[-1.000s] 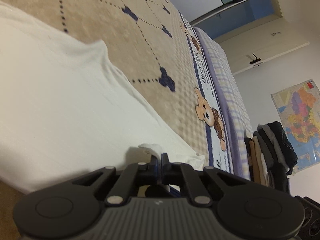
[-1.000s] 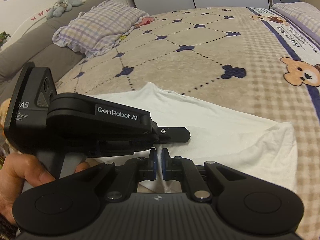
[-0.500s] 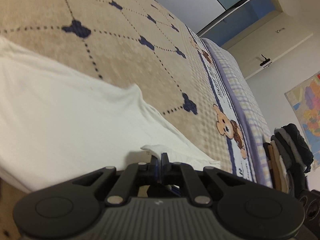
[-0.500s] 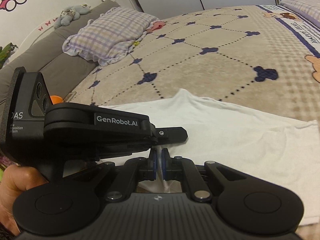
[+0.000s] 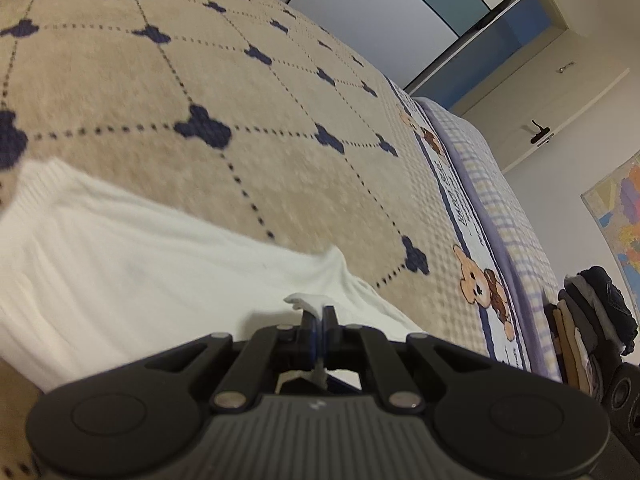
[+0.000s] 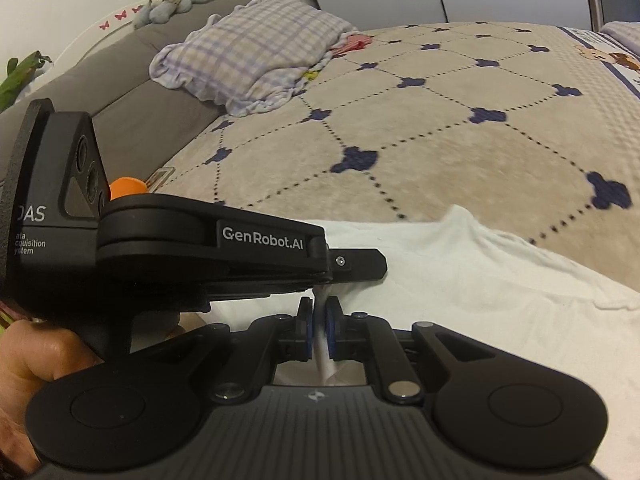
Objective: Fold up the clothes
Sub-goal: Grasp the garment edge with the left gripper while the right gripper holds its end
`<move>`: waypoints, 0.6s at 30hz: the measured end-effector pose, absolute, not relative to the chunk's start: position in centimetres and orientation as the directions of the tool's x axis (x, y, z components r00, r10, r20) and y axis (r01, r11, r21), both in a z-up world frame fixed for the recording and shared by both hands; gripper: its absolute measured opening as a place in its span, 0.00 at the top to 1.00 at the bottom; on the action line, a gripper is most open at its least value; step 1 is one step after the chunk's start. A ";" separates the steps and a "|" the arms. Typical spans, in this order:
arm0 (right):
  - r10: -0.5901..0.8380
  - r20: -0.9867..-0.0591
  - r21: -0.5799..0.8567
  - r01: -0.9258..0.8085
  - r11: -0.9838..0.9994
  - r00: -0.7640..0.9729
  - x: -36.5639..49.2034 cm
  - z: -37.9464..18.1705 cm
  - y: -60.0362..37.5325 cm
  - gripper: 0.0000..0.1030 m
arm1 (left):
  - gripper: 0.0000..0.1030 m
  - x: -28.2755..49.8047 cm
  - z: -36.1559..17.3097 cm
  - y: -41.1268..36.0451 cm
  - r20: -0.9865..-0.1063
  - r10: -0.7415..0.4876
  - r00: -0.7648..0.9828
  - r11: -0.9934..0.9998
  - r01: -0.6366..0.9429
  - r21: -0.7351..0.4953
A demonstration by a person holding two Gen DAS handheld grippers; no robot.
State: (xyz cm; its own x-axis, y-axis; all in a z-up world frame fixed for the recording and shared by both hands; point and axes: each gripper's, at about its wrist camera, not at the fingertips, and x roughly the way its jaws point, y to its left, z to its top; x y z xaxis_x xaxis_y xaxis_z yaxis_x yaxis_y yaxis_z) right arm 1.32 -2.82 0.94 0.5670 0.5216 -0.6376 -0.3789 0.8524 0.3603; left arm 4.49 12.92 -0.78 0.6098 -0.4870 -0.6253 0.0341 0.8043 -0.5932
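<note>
A white garment [image 5: 132, 264] lies spread on the beige patterned bedspread [image 5: 240, 112]. My left gripper [image 5: 319, 316] is shut on the garment's near edge, with a bit of cloth sticking up past the fingertips. My right gripper [image 6: 319, 308] is shut on the same white garment [image 6: 480, 292], a strip of cloth pinched between its blue pads. The left gripper's black body [image 6: 208, 248] crosses the right wrist view just above the right fingertips, held by a hand [image 6: 36, 348]. The two grippers hold the edge close together.
A checked pillow [image 6: 260, 48] and a grey headboard [image 6: 132, 100] lie at the far left of the bed. A stack of folded dark clothes [image 5: 592, 320] stands beside the bed at the right, below a wall map [image 5: 620, 208]. An orange object [image 6: 126, 186] sits behind the left gripper.
Both grippers have swung with the garment held; more of the bedspread and the pillow have come into view, and the garment's far edge sits lower in both views.
</note>
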 end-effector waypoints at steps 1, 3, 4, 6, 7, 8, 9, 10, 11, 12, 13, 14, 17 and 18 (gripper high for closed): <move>0.526 -0.636 0.366 -0.379 0.850 0.565 1.6 1.0 -2.4 0.91 | 0.97 4.7 -0.6 13.3 -0.623 -0.486 0.613 0.805 0.036 -0.592; 0.534 -0.633 0.380 -0.377 0.845 0.561 2.1 1.1 -1.5 0.90 | 0.97 5.0 -0.2 14.0 -0.617 -0.484 0.620 0.806 0.043 -0.590; 0.540 -0.630 0.389 -0.374 0.842 0.558 2.4 1.0 -1.1 0.90 | 0.97 5.2 -0.1 14.4 -0.615 -0.483 0.623 0.807 0.044 -0.589; 0.553 -0.626 0.412 -0.369 0.833 0.550 3.0 0.8 -0.3 0.90 | 0.97 5.6 0.0 15.1 -0.612 -0.480 0.628 0.807 0.043 -0.589; 0.564 -0.623 0.431 -0.365 0.826 0.541 3.3 0.7 0.1 0.90 | 0.97 5.7 0.1 15.5 -0.606 -0.483 0.632 0.804 0.046 -0.593; 0.578 -0.622 0.451 -0.361 0.816 0.529 3.6 0.4 0.4 0.90 | 0.97 5.9 0.1 15.9 -0.600 -0.487 0.634 0.800 0.047 -0.599; 0.592 -0.621 0.472 -0.358 0.806 0.514 3.9 0.2 0.8 0.91 | 0.97 6.1 0.1 16.3 -0.597 -0.491 0.635 0.795 0.045 -0.605; 0.599 -0.621 0.483 -0.355 0.800 0.506 4.1 0.0 1.1 0.91 | 0.97 6.3 0.0 16.7 -0.595 -0.492 0.635 0.791 0.040 -0.611; 0.601 -0.621 0.488 -0.353 0.799 0.502 4.3 -0.2 1.5 0.91 | 0.97 6.4 0.0 17.1 -0.592 -0.494 0.637 0.785 0.035 -0.618; 0.604 -0.622 0.492 -0.350 0.797 0.499 4.4 -0.4 1.8 0.91 | 0.97 6.5 -0.2 17.5 -0.588 -0.495 0.639 0.781 0.031 -0.624; 0.605 -0.622 0.495 -0.349 0.795 0.497 4.6 -0.5 2.0 0.91 | 0.97 6.6 -0.3 17.9 -0.586 -0.496 0.641 0.777 0.026 -0.629; 0.607 -0.622 0.499 -0.347 0.794 0.495 4.8 -0.7 2.2 0.91 | 0.97 6.7 -0.5 18.2 -0.585 -0.496 0.642 0.773 0.018 -0.635; 0.616 -0.625 0.518 -0.336 0.786 0.479 5.2 -1.2 2.5 0.91 | 0.98 7.0 -1.0 19.3 -0.583 -0.493 0.645 0.762 -0.003 -0.648; 0.619 -0.628 0.523 -0.334 0.785 0.472 5.3 -1.4 2.5 0.90 | 0.98 7.0 -1.3 19.7 -0.583 -0.492 0.646 0.760 -0.008 -0.650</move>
State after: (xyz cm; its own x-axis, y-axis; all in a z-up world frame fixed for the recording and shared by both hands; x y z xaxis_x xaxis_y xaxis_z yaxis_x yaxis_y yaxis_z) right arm 5.27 2.50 -1.37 0.4724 0.6189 -0.6276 -0.3336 0.7846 0.5226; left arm 7.00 19.69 -1.26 0.6465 -0.4922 -0.5830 -0.0079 0.7597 -0.6502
